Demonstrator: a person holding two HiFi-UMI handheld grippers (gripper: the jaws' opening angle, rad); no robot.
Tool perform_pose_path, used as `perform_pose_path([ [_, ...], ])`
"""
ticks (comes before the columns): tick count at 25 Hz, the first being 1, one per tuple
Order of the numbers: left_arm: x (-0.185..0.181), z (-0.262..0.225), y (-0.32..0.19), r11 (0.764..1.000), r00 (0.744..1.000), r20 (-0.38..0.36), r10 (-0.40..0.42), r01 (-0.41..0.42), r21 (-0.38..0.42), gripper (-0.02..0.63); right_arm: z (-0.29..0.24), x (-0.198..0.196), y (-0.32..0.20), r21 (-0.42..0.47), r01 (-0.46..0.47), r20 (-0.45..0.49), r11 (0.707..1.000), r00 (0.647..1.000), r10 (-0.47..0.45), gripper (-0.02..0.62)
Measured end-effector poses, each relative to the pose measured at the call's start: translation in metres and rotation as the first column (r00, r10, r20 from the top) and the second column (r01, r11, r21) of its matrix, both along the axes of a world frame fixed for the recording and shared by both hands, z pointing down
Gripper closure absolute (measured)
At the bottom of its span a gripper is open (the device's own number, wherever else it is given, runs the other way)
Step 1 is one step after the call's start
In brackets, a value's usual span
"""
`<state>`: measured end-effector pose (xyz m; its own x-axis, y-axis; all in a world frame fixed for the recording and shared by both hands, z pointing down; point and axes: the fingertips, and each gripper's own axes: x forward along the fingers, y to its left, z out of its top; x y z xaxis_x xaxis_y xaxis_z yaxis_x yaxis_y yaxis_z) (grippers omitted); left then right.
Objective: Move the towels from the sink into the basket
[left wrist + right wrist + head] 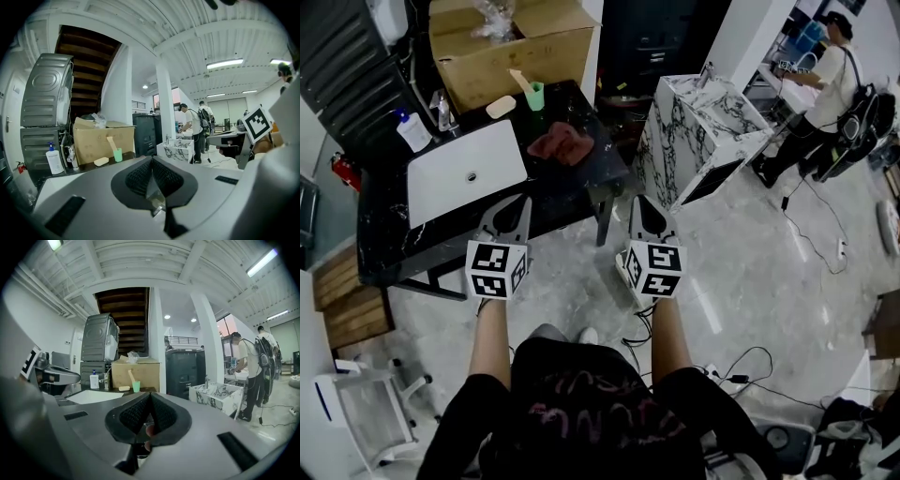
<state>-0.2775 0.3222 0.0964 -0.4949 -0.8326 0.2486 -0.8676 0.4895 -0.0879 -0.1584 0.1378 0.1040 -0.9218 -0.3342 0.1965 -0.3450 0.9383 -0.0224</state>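
The person is stretching the left forearm (pixel 487 339) and the right forearm (pixel 669 339) forward, side by side. The left gripper (pixel 517 202) and the right gripper (pixel 643 204) are pointing ahead, slightly downward, apart from each other. Both are empty, their jaws pressed together tip to tip.

a green cup (pixel 534 96) by a cardboard box (pixel 516 52), marble cabinet (pixel 703 131) nearby
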Motion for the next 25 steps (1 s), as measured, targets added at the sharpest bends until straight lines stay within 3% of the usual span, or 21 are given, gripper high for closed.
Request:
perform_pose_path([
  [8,-0.031,0.005,-0.032,1.0,1.0,-0.002,0.025,-0.025,-0.003,0.589,0.004,-0.033,-0.027,0.001,-0.01,-0.004,1.0,1.0,0.01,0.58],
  [18,-0.107,0.025,-0.088,0.997,0.997,-0.024,0.078,-0.078,-0.006,0.589,0.014,-0.107,-0.074,0.001,-0.054,-0.008,0.999,0.998,0.054,0.58],
  [25,-0.142,0.046,-0.125,0.99,0.989,-0.061,0.138,-0.14,-0.022,0.588,0.027,-0.152,-0.092,-0.009,-0.063,-0.036,0.998,0.997,0.063,0.58],
])
